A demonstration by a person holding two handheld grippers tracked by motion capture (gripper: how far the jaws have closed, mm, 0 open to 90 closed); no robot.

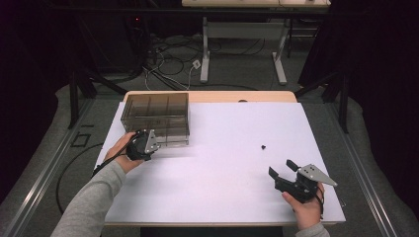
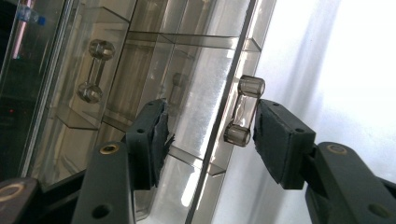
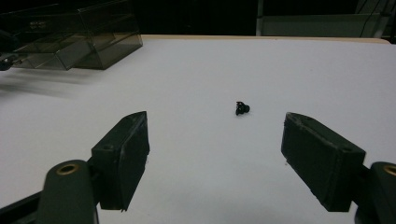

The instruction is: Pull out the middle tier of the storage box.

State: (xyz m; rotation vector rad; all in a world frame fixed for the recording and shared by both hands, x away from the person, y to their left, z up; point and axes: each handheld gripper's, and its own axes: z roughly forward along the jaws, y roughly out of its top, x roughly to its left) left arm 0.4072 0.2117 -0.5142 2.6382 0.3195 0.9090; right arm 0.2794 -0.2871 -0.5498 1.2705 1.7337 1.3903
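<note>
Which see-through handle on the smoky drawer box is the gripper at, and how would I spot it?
Find the smoky clear drawer box at the white table's far left corner. The left gripper is at its front, jaws open around one clear bar handle. The twin handle sits one drawer over, with nothing around it.

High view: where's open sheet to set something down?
Widest bare patch: mid white sheet, between the drawer box, the small black part and the right gripper. The far right corner is also free. Crowded at the box front, where the left gripper straddles a handle.
</note>
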